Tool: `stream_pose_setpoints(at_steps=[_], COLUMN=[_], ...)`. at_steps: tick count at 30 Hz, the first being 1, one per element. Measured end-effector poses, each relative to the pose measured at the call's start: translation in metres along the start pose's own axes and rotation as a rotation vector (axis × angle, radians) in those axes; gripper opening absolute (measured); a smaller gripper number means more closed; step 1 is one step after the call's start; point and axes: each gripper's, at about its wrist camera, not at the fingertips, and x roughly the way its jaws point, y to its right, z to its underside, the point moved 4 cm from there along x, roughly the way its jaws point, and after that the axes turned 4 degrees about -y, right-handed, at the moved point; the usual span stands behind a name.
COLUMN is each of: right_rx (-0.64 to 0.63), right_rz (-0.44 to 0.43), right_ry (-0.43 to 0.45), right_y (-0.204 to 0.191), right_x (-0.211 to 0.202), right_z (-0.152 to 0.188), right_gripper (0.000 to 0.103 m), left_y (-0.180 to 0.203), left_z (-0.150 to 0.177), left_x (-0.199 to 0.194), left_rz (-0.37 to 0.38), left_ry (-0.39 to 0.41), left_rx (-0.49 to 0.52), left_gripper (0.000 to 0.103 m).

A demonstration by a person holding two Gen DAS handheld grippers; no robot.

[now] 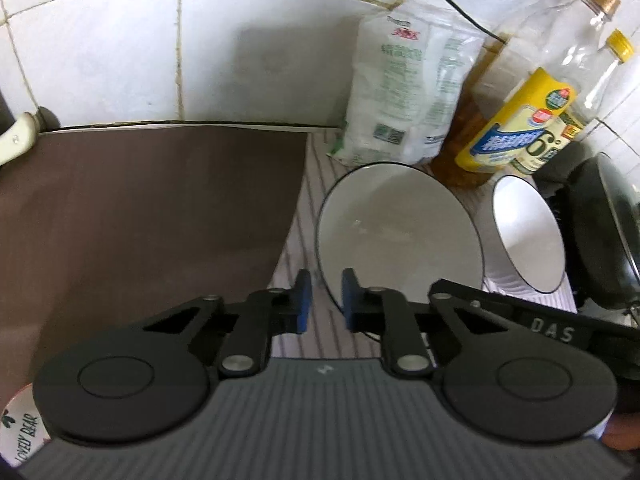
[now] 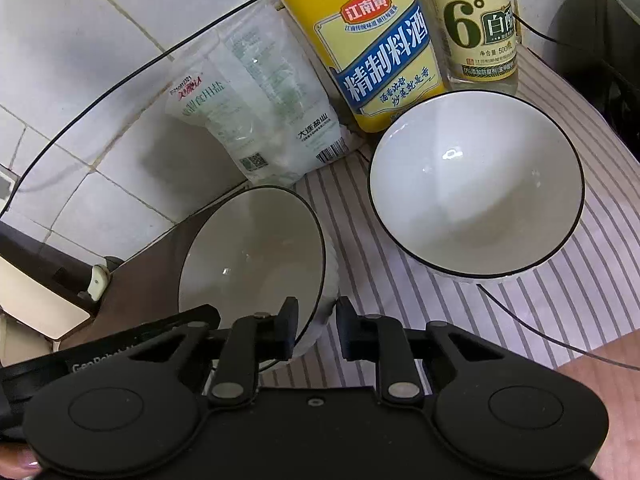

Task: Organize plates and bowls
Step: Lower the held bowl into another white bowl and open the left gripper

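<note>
Two white bowls with thin black rims are on a striped cloth. The near bowl lies between both grippers. My left gripper has its blue pads shut on that bowl's near left rim, one pad inside and one outside. My right gripper is shut on the same bowl's near right rim; its black casing shows in the left wrist view. The second bowl stands free to the right, upright and empty.
Behind the bowls stand a salt bag, a yellow cooking-wine bottle and a vinegar bottle against the tiled wall. A brown mat lies left, dark cookware right. A black cable crosses the cloth.
</note>
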Motion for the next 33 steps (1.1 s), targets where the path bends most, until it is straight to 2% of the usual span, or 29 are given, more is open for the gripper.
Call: stream_pose_setpoints(at_steps=[14, 17, 33], right_rx=[-0.036, -0.021, -0.044], right_rz=[0.041, 0.016, -0.072], right_ry=[0.010, 0.008, 0.098], right_y=[-0.002, -0.001, -0.024], right_x=[0.003, -0.005, -0.113], right_z=[0.001, 0.008, 0.054], right_gripper=[0.020, 0.020, 0.020], left_y=[0.008, 0.011, 0.040], left_z=[0.010, 0.018, 0.061], left_x=[-0.006, -0.014, -0.122], left_rz=[-0.028, -0.034, -0.037], left_ry=[0.026, 0.029, 0.090], left_rx=[0.032, 0.044, 0.106], left_gripper=[0.012, 0.012, 0.013])
